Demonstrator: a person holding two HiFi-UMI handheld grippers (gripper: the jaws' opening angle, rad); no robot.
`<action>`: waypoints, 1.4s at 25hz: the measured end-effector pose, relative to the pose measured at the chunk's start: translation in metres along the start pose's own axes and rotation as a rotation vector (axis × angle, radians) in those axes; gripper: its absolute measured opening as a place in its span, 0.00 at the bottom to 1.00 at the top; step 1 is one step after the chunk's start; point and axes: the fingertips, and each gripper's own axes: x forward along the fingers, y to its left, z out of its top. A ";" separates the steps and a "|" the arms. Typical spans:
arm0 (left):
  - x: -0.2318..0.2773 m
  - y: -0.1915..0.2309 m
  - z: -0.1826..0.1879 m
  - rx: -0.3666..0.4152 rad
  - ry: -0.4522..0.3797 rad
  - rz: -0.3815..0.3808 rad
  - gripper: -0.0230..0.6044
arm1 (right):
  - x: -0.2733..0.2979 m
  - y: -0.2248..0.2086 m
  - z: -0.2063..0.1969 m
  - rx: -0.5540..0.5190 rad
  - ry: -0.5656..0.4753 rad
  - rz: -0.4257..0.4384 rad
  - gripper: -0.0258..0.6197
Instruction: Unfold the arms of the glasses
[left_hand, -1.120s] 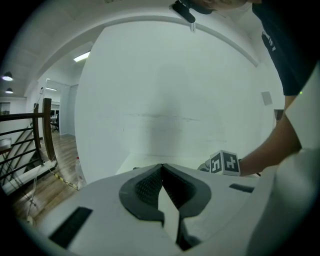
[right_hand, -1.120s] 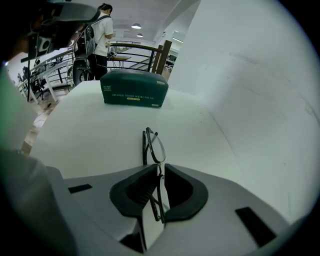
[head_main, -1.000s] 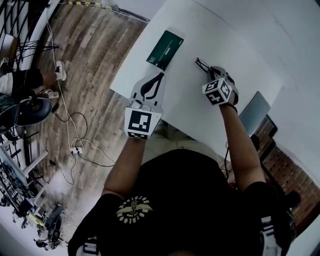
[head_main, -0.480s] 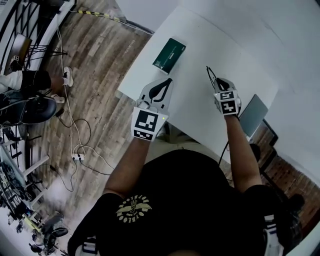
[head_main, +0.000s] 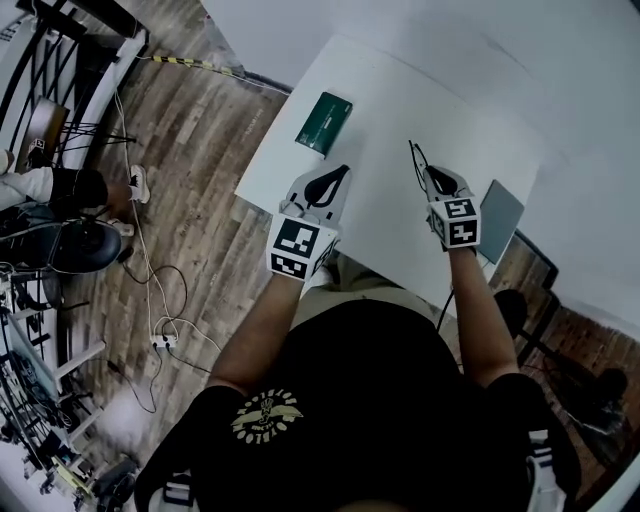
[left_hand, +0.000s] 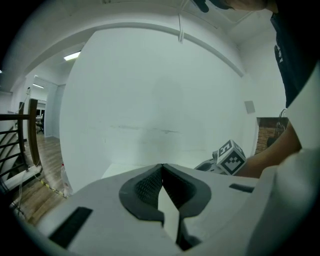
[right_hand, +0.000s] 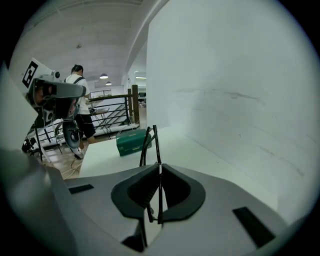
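Note:
The black thin-framed glasses (head_main: 415, 159) stick out forward from my right gripper (head_main: 428, 172), which is shut on them above the white table (head_main: 380, 110). In the right gripper view the glasses (right_hand: 150, 145) rise from between the closed jaws, their arms still folded against the frame. My left gripper (head_main: 336, 172) hovers over the table's near left part, jaws shut with nothing in them; its tips (left_hand: 162, 166) meet in the left gripper view, where the right gripper's marker cube (left_hand: 230, 156) shows to the right.
A green box (head_main: 323, 123) lies on the table's far left; it is also in the right gripper view (right_hand: 132, 141). A grey laptop-like slab (head_main: 498, 220) sits at the table's right edge. Wooden floor with cables (head_main: 160, 290), railings and a person (right_hand: 79, 107) lie left.
Both grippers drifted slightly; the right one has pulled back toward me with the glasses, which now point more forward. The left gripper stayed shut and empty.

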 end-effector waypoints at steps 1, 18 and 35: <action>-0.001 -0.004 0.002 0.007 -0.002 -0.007 0.05 | -0.007 0.001 0.004 0.008 -0.020 0.002 0.07; -0.037 -0.062 0.029 0.027 -0.043 -0.131 0.05 | -0.127 0.035 0.072 0.112 -0.298 0.006 0.07; -0.076 -0.129 0.028 0.062 -0.066 -0.315 0.12 | -0.195 0.099 0.100 0.184 -0.441 0.041 0.07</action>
